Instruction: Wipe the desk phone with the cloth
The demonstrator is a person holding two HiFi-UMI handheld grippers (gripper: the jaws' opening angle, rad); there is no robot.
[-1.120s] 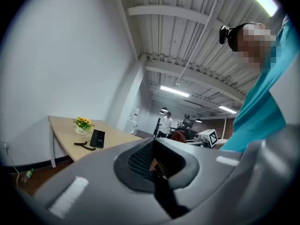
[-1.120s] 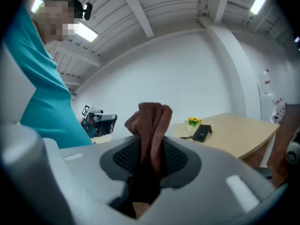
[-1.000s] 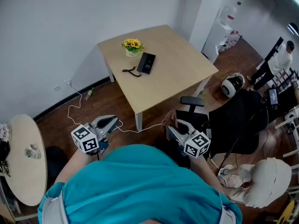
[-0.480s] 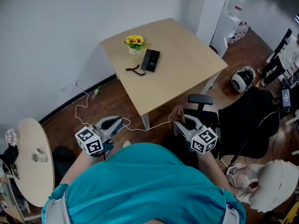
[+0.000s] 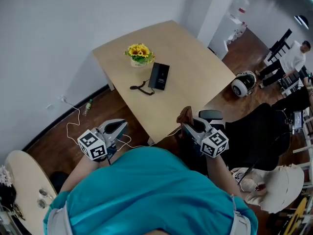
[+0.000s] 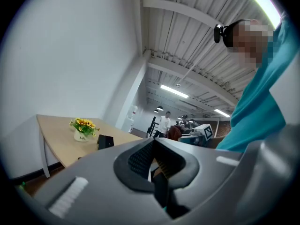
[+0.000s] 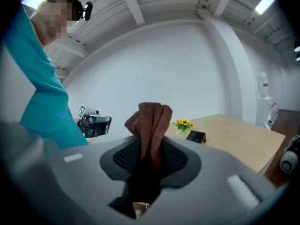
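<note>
Brown cloth (image 5: 185, 115) sits clamped in the right claw (image 5: 191, 126); left claw (image 5: 116, 127) together, empty. Approach step, I judge: next, carry it to the desk phone (image 5: 159, 76).

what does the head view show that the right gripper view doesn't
Only the head view: the round side table, the white cable on the floor and the black office chair. Only the right gripper view: the ceiling beams and ceiling lights. Both: the wooden table, flower pot, desk phone, left claw, and the cloth in the right claw.
</note>
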